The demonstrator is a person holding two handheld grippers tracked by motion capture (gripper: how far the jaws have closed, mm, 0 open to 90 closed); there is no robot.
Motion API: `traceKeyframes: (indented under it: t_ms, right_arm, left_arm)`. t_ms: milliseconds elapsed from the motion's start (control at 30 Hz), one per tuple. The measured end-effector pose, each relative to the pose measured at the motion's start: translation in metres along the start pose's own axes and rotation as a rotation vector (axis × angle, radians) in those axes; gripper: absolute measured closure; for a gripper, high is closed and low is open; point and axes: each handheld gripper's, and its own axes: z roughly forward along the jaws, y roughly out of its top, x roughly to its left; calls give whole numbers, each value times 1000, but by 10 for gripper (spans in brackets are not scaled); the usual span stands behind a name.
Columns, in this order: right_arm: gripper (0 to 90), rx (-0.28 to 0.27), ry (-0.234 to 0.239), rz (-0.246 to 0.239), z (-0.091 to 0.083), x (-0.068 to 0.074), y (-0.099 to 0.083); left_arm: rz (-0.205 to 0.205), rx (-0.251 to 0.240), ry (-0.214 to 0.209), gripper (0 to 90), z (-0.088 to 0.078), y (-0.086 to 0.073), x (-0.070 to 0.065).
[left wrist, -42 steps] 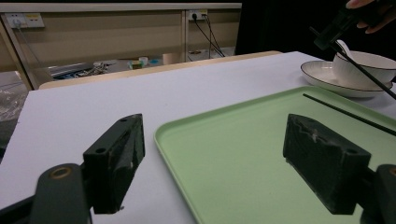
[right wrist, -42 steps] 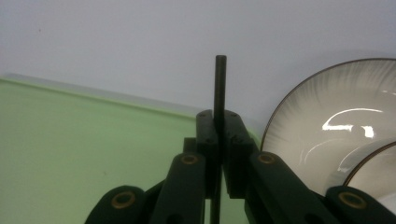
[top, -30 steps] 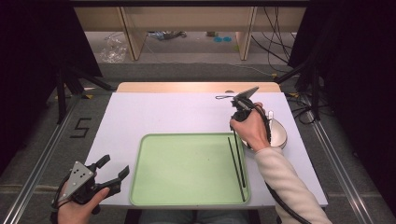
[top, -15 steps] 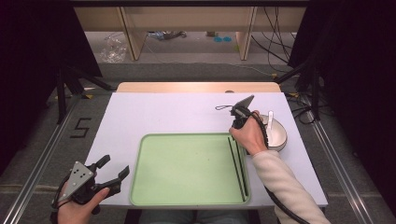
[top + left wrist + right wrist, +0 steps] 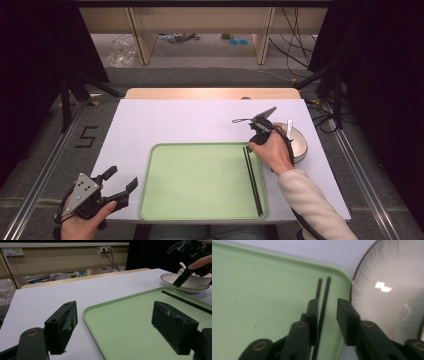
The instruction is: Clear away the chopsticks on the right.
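We see the right tongs [image 5: 325,308] poised over the far end of the black chopsticks [image 5: 252,180], jaws parted narrowly astride one stick without gripping it. The chopsticks lie along the right edge of the green tray [image 5: 200,182], just beside the white bowl [image 5: 300,142]. Our left tongs [image 5: 122,187] rest wide apart at the white table's [image 5: 175,120] near-left corner.
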Motion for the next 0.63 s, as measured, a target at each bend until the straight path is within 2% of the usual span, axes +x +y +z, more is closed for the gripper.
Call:
traceKeyframes:
  t_ms: [33,67,100,133,167,233,267,400,500,600,633]
  right_arm:
    - [673,-92,54,-47,-7,-4,-7]
    - [644,-141,63,-56,-13,-5,-14]
    - [623,-195,65,-107,-17,-9,-19]
    - [597,-275,75,-153,-22,-13,-27]
    - [584,-337,85,-169,-27,-17,-36]
    - [554,-494,108,-232,-38,-24,-60]
    - [538,-547,136,-240,-45,-27,-74]
    - [498,-701,180,-301,-59,-33,-110]
    - [488,-730,199,-308,-64,-35,-130]
    - [480,-769,187,-349,-64,-36,-135]
    - [470,-759,189,-352,-64,-36,-135]
  left_arm:
    - [1,-5,-2,207,0,0,0]
    - [3,0,1,207,0,0,0]
    - [3,-3,1,207,0,1,-1]
    - [3,-4,3,207,-1,1,-1]
    - [3,-4,5,207,-1,1,-1]
    - [5,-7,7,207,-1,1,-1]
    - [6,-8,8,206,-1,1,-1]
    - [11,-12,13,204,-1,2,-1]
    - [16,-12,14,203,-1,2,-1]
    - [16,-13,15,202,-1,2,-1]
    - [18,-11,15,202,-1,2,-1]
